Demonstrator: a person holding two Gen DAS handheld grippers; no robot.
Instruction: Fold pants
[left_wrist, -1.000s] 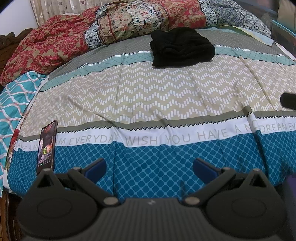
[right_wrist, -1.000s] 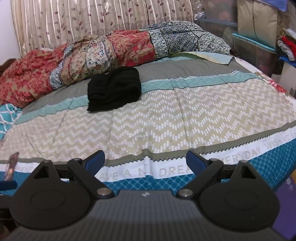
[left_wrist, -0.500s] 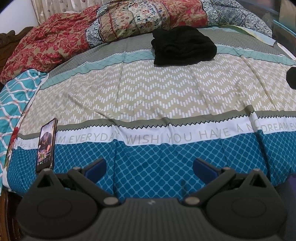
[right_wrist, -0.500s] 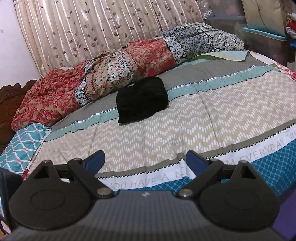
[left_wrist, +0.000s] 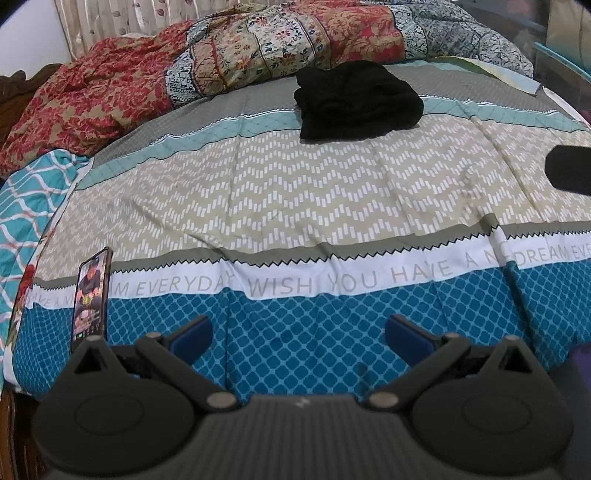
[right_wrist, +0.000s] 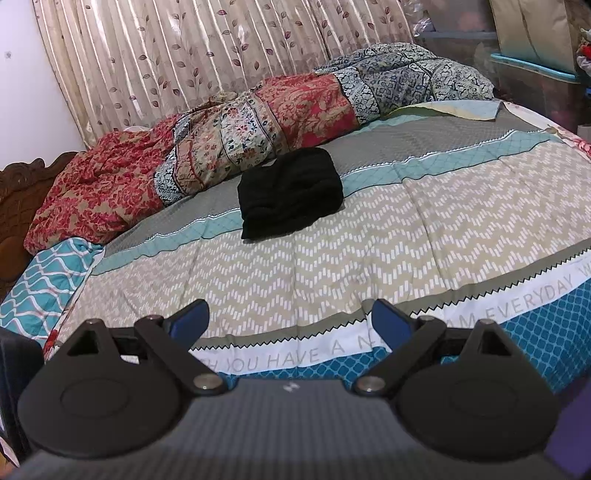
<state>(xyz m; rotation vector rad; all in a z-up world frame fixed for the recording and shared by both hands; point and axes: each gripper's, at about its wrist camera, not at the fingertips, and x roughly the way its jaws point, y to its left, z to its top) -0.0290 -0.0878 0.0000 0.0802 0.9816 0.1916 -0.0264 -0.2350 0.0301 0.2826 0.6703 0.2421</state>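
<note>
Black pants (left_wrist: 356, 101) lie folded into a compact bundle on the far grey and teal bands of the bedspread, also seen as the black pants (right_wrist: 290, 192) in the right wrist view. My left gripper (left_wrist: 298, 334) is open over the near blue band, far from the pants, holding nothing. My right gripper (right_wrist: 290, 323) is open above the white lettered band, also empty. A dark part of the right gripper (left_wrist: 569, 168) shows at the right edge of the left wrist view.
A phone (left_wrist: 90, 291) with its screen lit lies at the near left of the bedspread (left_wrist: 295, 192). A rumpled red and floral quilt (right_wrist: 236, 133) runs along the far side. Curtains (right_wrist: 184, 48) hang behind; boxes (right_wrist: 532, 55) stand at right.
The right gripper has turned left and tilted up, so the pants sit nearer the middle of its view and more curtain shows. The left gripper has barely moved.
</note>
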